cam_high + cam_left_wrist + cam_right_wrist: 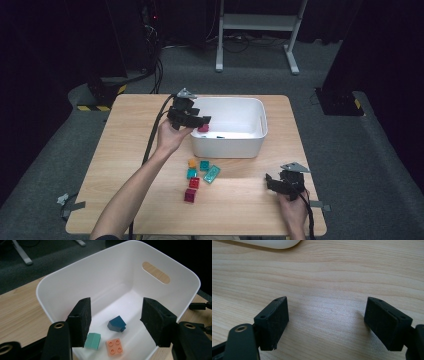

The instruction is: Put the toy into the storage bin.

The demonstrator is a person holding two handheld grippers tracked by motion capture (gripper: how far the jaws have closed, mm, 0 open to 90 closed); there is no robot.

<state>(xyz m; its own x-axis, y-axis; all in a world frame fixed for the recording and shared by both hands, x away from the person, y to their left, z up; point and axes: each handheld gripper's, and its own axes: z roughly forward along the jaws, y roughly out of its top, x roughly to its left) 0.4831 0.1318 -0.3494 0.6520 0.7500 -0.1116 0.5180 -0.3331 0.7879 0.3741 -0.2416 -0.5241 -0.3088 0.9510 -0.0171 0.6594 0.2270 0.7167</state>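
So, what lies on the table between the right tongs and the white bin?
High view: bare wood between the right tongs and the white bin; the loose bricks lie left of that stretch.

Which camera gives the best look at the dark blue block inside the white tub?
The left gripper view: the dark blue block lies plainly on the tub floor. The high view gives just a dark speck inside; the right gripper view catches merely the tub's edge.

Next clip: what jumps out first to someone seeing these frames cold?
The white plastic bin at the wooden table's far middle, with the left gripper hanging open over its near-left corner. Inside lie a dark blue block, a mint green block and an orange studded block. More coloured blocks cluster before the bin.
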